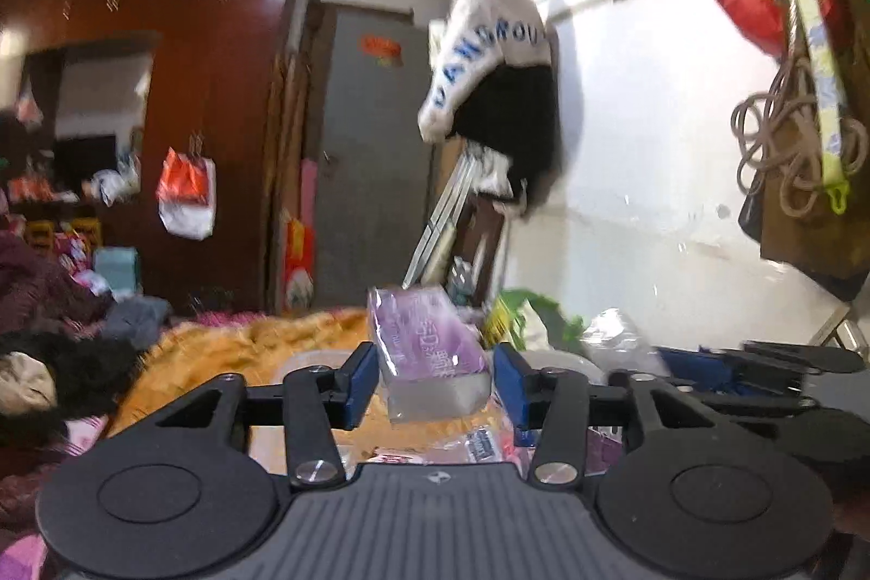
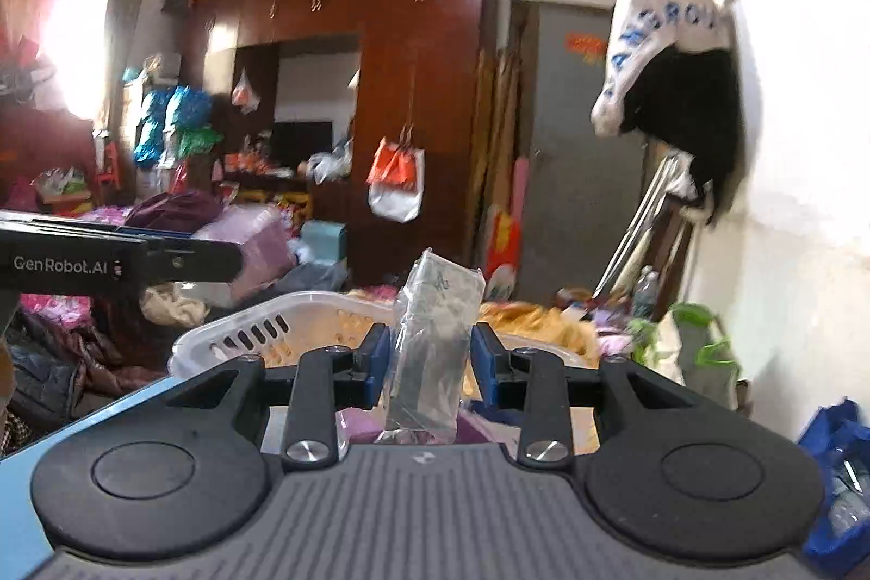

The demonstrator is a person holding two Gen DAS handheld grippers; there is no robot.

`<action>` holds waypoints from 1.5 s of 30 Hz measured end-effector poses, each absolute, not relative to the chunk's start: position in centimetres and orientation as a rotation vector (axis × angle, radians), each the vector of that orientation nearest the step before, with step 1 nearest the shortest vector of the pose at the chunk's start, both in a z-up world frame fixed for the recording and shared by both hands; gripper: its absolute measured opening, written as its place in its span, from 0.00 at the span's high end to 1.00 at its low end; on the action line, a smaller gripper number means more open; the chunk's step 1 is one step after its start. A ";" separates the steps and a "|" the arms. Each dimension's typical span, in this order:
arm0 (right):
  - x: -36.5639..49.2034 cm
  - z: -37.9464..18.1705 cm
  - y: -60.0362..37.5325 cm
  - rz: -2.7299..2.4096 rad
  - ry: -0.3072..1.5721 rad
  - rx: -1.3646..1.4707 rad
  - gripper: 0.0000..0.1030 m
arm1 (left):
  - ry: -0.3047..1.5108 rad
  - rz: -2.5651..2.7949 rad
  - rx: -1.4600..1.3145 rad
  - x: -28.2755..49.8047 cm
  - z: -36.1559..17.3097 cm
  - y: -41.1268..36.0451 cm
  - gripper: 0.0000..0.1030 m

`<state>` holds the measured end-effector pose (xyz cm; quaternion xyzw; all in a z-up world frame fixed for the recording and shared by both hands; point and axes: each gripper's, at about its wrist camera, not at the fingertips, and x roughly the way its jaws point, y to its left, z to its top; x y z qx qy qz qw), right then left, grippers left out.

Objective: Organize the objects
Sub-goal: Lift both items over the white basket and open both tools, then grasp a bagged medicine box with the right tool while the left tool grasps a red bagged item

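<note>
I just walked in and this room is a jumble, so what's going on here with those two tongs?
A person is tidying up with handheld tongs in each hand. The left tongs carry a purple tissue pack, though one pad shows a gap beside it. The right tongs grip a clear-wrapped grey packet upright. Both are lifted above the bed, with a white laundry basket just ahead, a likely destination.

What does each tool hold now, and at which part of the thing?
The left tool holds a purple tissue pack by the two sides of its near end. The right tool holds a clear-wrapped grey packet, upright, by its sides at about mid-height.
</note>
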<state>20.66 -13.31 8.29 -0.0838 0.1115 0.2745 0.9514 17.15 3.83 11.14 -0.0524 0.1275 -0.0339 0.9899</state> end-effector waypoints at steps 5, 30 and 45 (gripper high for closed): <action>21.0 7.0 -12.7 0.462 0.213 -0.195 0.03 | 0.344 -0.024 -0.100 19.5 9.2 3.8 0.15; 5.9 -4.5 -15.6 0.746 0.365 -0.239 0.37 | 0.467 -0.119 -0.016 9.7 -1.2 1.8 0.15; 7.5 -3.4 -20.1 0.750 0.348 -0.087 0.52 | 0.483 -0.079 -0.007 10.0 -2.0 0.1 0.33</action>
